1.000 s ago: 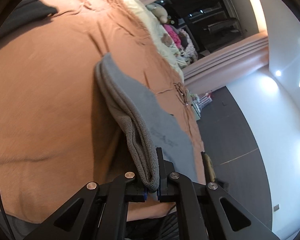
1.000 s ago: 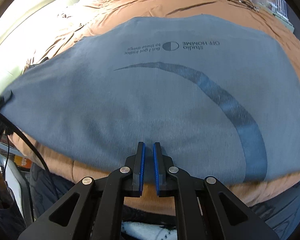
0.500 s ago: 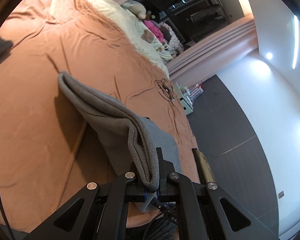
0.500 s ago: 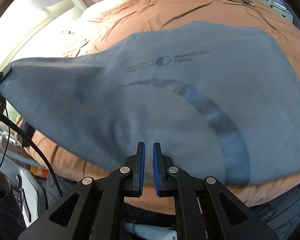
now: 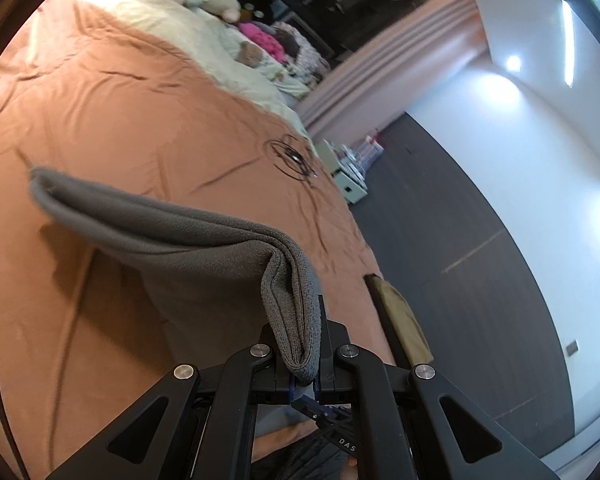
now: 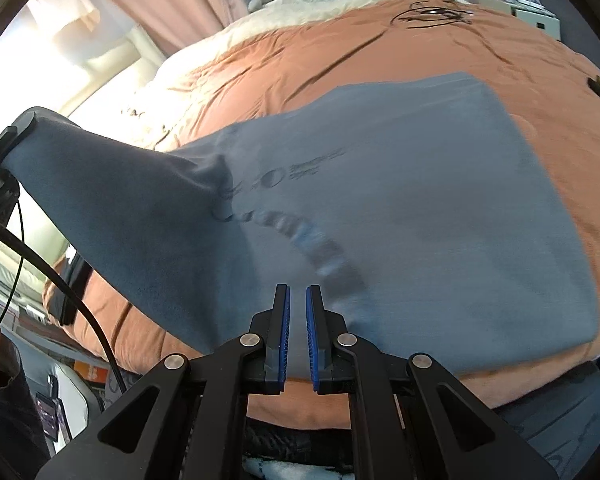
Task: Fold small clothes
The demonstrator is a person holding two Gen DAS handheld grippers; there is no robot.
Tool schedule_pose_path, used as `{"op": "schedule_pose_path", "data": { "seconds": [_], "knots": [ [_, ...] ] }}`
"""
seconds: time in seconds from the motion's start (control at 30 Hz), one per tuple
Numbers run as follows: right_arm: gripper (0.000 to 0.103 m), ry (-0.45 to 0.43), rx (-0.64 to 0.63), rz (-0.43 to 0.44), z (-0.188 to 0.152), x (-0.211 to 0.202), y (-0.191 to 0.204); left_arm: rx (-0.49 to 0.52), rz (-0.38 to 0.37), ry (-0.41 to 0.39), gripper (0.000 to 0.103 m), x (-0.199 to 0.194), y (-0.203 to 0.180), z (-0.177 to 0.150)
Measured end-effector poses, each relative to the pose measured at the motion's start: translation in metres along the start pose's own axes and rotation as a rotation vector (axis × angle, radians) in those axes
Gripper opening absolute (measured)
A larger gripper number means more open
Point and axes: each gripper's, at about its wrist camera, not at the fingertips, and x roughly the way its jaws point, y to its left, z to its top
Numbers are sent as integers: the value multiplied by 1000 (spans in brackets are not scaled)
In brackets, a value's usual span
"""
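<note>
Orange bedding [image 5: 132, 120] fills most of the left wrist view, with a cream blanket [image 5: 204, 36] and soft toys [image 5: 256, 36] at its far end, pink curtains behind, and dark floor [image 5: 452, 240] beside a white wall on the right. At the bottom of the frame the left gripper [image 5: 304, 344] is clamped on a bunched corner of the grey garment [image 5: 172, 236]; the fabric rises out of the jaws in a thick fold and stretches away to the left, lifted off the bedding and casting a shadow beneath. That gripper points downward at a slant toward the bed. A black cable coil [image 5: 294, 156] lies on the bedding beyond, well apart from the cloth, and the bed's right edge drops to bare floor. From the right wrist view, the same bedding [image 6: 340, 52] spreads ahead with the garment [image 6: 420, 208] lying across it, its printed lettering and dark curved stripe blurred. Its left corner is drawn up off the bed to the left gripper [image 6: 4, 148] at the frame's edge. The right gripper [image 6: 296, 320] hovers over the cloth's near hem, tilted downward, its blue pads [image 6: 285, 320] drawn close with only a narrow slit between and nothing gripped. Bare bedding lies beyond the garment's far edge and to its right.
</note>
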Motion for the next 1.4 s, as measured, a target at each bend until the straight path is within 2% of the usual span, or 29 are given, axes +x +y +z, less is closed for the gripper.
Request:
{"op": "schedule_pose_path", "data": {
  "seconds": [0.07, 0.13, 0.17, 0.2, 0.23, 0.8, 0.87, 0.93, 0.97, 1.03, 1.1, 1.27, 1.4],
  "knots": [
    [6, -9, 15, 0, -3, -10, -11, 26, -18, 22, 5, 14, -16, -1],
    [21, -17, 24, 4, -9, -20, -20, 50, -28, 47, 5, 28, -28, -4],
    [47, -21, 26, 6, -10, -23, -22, 59, -30, 59, 5, 34, -34, -6],
    [68, -34, 33, 9, -14, -29, -27, 68, -34, 71, 5, 41, -40, -10],
    [71, -49, 39, 11, -17, -34, -29, 75, -37, 85, 5, 49, -45, -12],
    [71, -114, 124, -64, -56, -98, -84, 107, -57, 301, 6, 163, -81, -63],
    [71, -107, 133, -67, -58, -99, -86, 95, -38, 338, 11, 173, -81, -70],
    [71, -100, 142, -65, -59, -100, -87, 84, -42, 368, 32, 181, -80, -73],
    [71, -97, 142, -64, -59, -100, -86, 81, -50, 373, 37, 182, -80, -74],
    [71, -94, 135, -65, -56, -100, -85, 92, -44, 365, 54, 177, -76, -75],
    [71, -93, 122, -69, -54, -99, -81, 97, -25, 347, 57, 169, -69, -74],
    [71, -78, 63, -89, -40, -89, -75, 69, 34, 325, 57, 148, -39, -68],
    [71, -40, -38, -146, -26, -76, -57, 46, 90, 311, 57, 133, -13, -74]
  ]
}}
